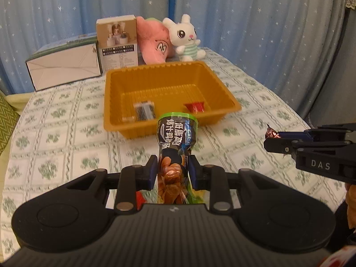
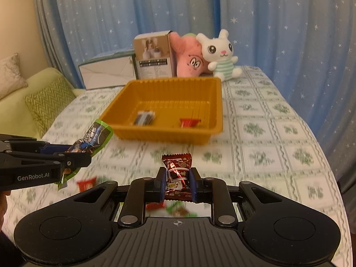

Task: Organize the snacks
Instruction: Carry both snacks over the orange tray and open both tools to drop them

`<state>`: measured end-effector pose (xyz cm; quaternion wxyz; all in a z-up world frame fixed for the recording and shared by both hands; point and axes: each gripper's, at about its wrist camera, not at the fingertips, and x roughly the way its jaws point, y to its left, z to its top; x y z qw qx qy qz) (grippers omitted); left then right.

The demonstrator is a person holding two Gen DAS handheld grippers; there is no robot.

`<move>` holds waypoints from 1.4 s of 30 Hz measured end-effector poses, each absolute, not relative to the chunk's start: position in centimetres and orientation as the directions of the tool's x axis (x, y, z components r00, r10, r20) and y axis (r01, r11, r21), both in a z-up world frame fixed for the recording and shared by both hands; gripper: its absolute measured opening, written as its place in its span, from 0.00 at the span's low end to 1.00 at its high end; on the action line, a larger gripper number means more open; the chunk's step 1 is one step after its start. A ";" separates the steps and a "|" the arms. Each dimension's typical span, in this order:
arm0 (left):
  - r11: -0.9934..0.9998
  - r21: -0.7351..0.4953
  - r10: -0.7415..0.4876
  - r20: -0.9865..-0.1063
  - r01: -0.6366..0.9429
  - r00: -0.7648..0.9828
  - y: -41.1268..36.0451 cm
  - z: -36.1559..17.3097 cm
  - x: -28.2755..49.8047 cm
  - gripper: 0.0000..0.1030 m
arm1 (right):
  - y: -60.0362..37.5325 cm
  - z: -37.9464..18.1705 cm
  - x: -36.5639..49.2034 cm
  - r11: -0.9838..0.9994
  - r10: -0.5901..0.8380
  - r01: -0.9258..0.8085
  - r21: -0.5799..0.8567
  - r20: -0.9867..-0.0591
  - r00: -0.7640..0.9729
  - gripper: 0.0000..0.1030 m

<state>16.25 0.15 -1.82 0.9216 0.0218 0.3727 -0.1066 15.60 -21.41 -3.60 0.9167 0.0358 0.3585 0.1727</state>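
My left gripper [image 1: 172,166] is shut on a dark snack packet with a green edge [image 1: 175,142], held above the table just short of the orange tray [image 1: 220,82]. It also shows in the right wrist view [image 2: 89,153] with the packet [image 2: 95,135]. My right gripper [image 2: 178,178] is shut on a red foil candy [image 2: 178,169], held above the table in front of the tray [image 2: 219,102]; in the left wrist view the gripper [image 1: 267,139] and candy [image 1: 272,132] appear at right. The tray holds a black-and-white packet [image 1: 144,110] and a red candy [image 1: 194,106].
Behind the tray stand a tall brown box [image 1: 118,42], a flat white box [image 1: 64,66], a pink plush [image 1: 153,42] and a white rabbit plush [image 1: 187,37]. A red candy [image 2: 86,183] lies on the tablecloth at left. A green sofa with cushions [image 2: 44,102] is left of the table.
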 end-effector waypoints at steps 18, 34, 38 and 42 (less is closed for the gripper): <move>0.982 -0.111 -0.186 -0.684 0.152 0.706 1.0 -1.0 28.3 0.25 | -20.4 -2.3 28.5 0.935 0.353 -0.235 0.266 -0.629 0.692 0.21; 0.976 -0.174 -0.214 -0.700 0.127 0.681 0.2 -2.9 34.3 0.26 | -20.2 -4.3 33.4 0.940 0.335 -0.192 0.282 -0.656 0.677 0.21; 0.973 -0.198 -0.223 -0.696 0.115 0.683 0.1 -3.7 34.8 0.26 | -20.3 -4.5 33.6 0.941 0.332 -0.184 0.285 -0.659 0.675 0.21; 0.975 -0.183 -0.216 -0.695 0.123 0.686 0.2 -3.8 34.4 0.29 | -20.5 -4.6 33.4 0.941 0.332 -0.182 0.287 -0.661 0.673 0.21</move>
